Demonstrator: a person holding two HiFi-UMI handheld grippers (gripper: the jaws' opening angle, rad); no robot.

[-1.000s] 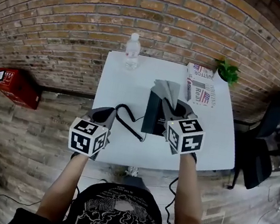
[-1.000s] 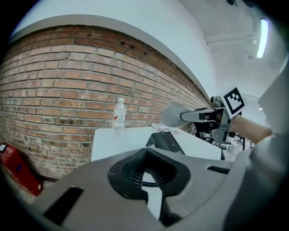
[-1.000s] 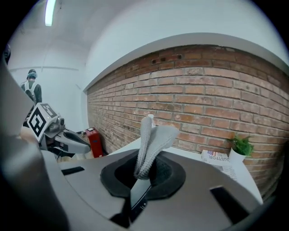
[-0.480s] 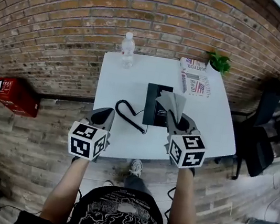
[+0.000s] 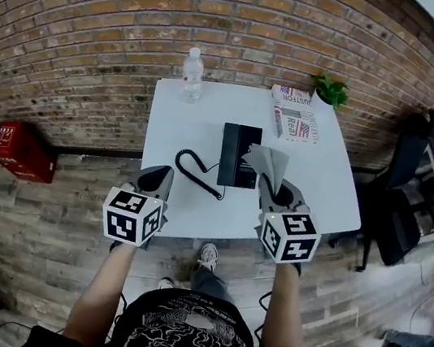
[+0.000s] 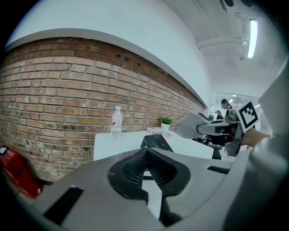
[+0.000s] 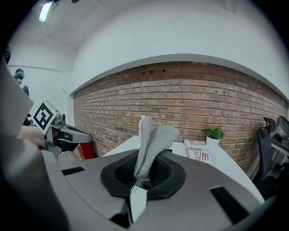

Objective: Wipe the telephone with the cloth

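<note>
Two hand-held grippers are hanging over the near edge of the white counter (image 5: pixel 179 117), and neither is touching the telephone (image 5: pixel 237 154). The right hand-held gripper (image 5: pixel 275 188) is clamping a grey cloth (image 5: pixel 267 162), whose free end is standing up past the jaws. The left hand-held gripper (image 5: pixel 160 176) is carrying nothing, and its ribbed jaws are meeting at the tips.

The telephone is lying flat near the middle of the counter, just beyond the cloth. Its coiled cord (image 5: pixel 194 171) is trailing off its left side toward the near edge.

Recommended handling for the wipe, which is not yet under way:
- Tilt the right hand-held gripper so the loose flap, not the jaw tips, is meeting the telephone's top face.
- Press lightly, since the set looks light and is likely to slide on the smooth counter.
- Brace the telephone's left edge with the left hand-held gripper (clear of the cord).
- Stroke along the long side, away from the cord.

Materials:
- The cloth is showing a soft, ribbed knit, folded into a limp flap.
- The telephone is presenting a black, hard, flat rectangular body.
- The cord is forming a springy black coil.
</note>
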